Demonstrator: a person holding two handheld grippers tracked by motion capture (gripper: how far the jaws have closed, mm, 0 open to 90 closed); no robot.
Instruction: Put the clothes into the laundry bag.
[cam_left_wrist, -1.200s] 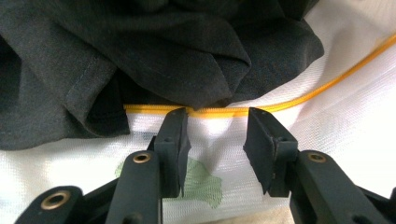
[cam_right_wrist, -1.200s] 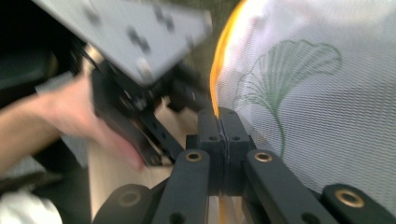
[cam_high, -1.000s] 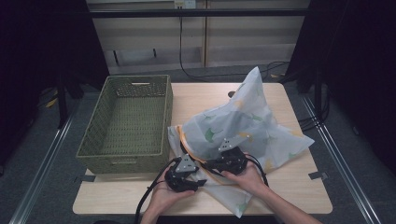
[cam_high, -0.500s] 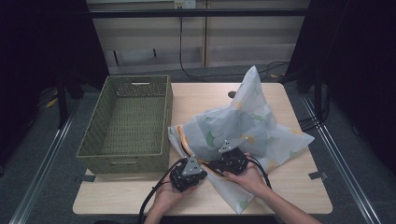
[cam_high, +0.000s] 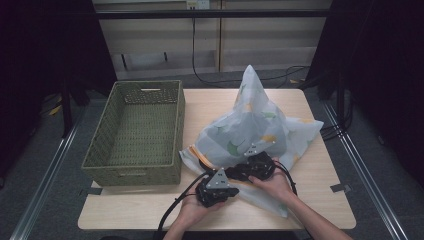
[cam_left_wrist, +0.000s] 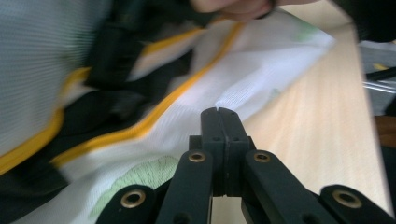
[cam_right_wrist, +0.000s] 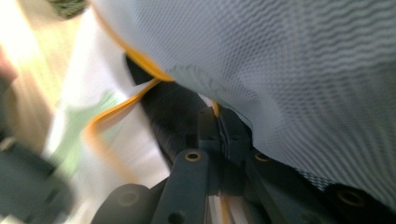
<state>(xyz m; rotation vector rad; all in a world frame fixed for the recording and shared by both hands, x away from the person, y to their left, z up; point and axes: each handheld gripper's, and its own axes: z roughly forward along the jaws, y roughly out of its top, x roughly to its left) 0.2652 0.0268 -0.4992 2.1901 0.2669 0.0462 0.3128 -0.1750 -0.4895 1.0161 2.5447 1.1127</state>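
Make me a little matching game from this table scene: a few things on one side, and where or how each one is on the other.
Things:
1. wicker basket
2. mesh laundry bag
3. left gripper
4. right gripper

States:
a. fingers shut on the bag's white bottom layer
b. rises in a peak at the table's right
c. fingers shut on the bag's yellow-trimmed edge
d. green, at the table's left

Pairs: 1-d, 2-b, 3-a, 4-c
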